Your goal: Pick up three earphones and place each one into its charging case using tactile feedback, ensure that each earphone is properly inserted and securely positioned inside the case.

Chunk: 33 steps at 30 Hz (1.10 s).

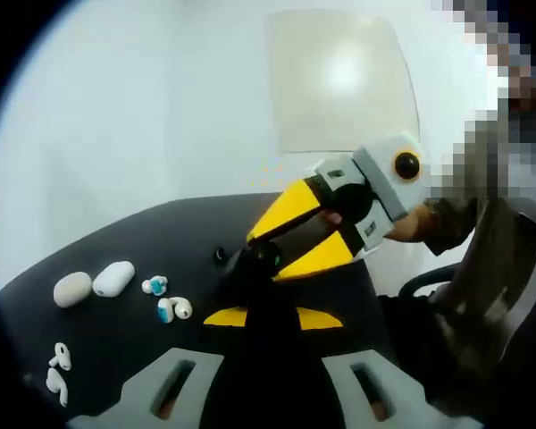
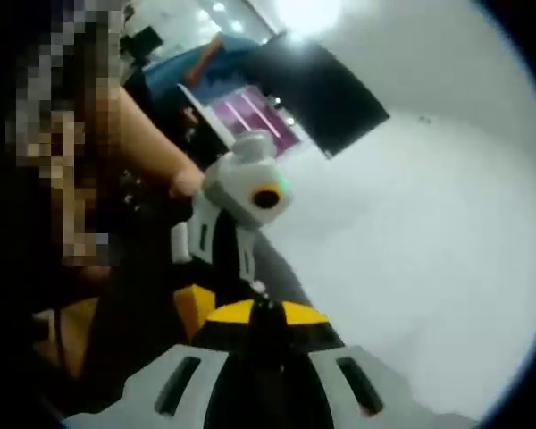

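My left gripper (image 1: 272, 317) holds a black charging case (image 1: 266, 295) between its yellow-tipped jaws, just above the black table (image 1: 116, 241). The right gripper (image 1: 257, 246) comes in from the right, its yellow jaws meeting at the top of the case on a small dark earphone (image 1: 266, 256). In the right gripper view, my right gripper (image 2: 268, 315) is shut with the dark earphone (image 2: 268, 308) at its tips, and the left gripper's yellow jaw (image 2: 193, 308) sits close below. The case opening is hidden.
On the table's left lie two white cases (image 1: 71, 289) (image 1: 113, 278), two blue-tipped earbuds (image 1: 154, 286) (image 1: 172, 309) and two white stem earphones (image 1: 59, 368). A small black piece (image 1: 219, 255) rests near the case. A person sits at the right beside a chair (image 1: 429, 281).
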Each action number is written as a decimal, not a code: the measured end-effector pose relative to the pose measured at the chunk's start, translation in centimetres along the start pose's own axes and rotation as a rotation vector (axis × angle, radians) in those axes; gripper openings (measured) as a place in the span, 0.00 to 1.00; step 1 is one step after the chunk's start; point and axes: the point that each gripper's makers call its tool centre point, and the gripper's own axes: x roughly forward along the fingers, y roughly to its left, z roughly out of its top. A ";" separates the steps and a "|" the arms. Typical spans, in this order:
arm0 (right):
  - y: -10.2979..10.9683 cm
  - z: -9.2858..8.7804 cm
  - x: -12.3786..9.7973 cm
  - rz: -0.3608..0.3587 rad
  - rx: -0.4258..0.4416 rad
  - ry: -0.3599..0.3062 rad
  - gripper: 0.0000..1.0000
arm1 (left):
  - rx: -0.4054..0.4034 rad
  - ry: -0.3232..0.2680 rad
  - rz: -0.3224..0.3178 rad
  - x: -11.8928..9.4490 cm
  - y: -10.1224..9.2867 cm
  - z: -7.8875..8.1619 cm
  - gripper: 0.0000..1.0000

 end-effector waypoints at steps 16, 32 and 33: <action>0.1 -0.1 0.9 -0.033 -0.057 0.019 0.12 | 0.000 0.001 -0.001 0.0 0.0 -0.1 0.15; 0.5 -0.4 -0.6 -0.055 -0.119 0.053 0.12 | 0.004 -0.001 -0.001 0.1 0.0 0.0 0.15; 0.7 -0.4 -0.5 -0.050 -0.122 0.055 0.12 | 0.004 -0.001 -0.001 0.1 0.0 0.0 0.15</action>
